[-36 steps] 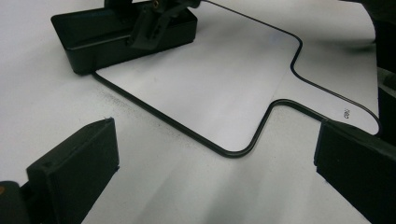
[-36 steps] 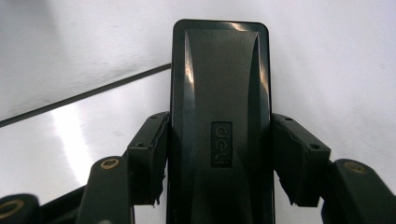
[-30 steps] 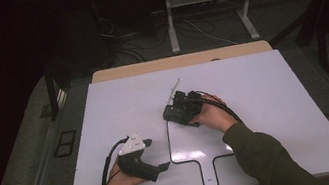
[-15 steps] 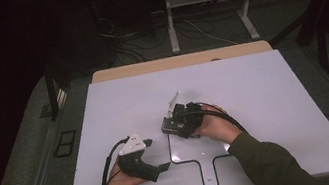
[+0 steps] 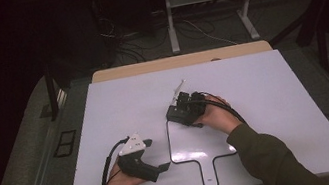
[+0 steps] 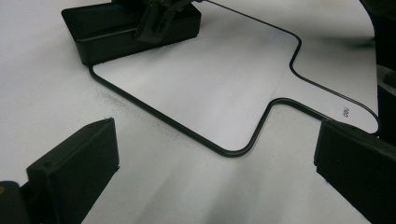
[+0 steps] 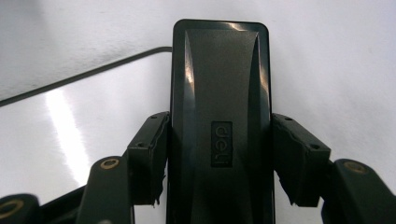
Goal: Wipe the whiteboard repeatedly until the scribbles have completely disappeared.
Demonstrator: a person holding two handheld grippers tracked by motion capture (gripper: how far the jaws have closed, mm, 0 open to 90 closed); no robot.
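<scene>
A black oblong box (image 7: 219, 93) with a small embossed label lies flat between the jaws of my right gripper (image 7: 219, 154), whose pads (image 7: 148, 154) press on both its long sides. From above, the right gripper (image 5: 181, 111) holds the box (image 5: 173, 115) low over the top left corner of a paddle-shaped black outline (image 5: 169, 142) drawn on the white table (image 5: 263, 86). My left gripper (image 5: 157, 154) rests at the front left, open, with bare table between its jaws. The left gripper view looks between those jaws (image 6: 217, 163) at the outline (image 6: 224, 151) and the box (image 6: 107, 32).
The table's front edge (image 5: 269, 182) is close to both forearms. A wooden strip (image 5: 182, 61) runs along the far edge. Cables and a metal stand (image 5: 211, 19) are on the dark floor behind. A cable (image 5: 106, 165) loops from the left gripper.
The right gripper with the box came towards me half a second ago, then went back up the table to about where it was. The left gripper has stayed put.
</scene>
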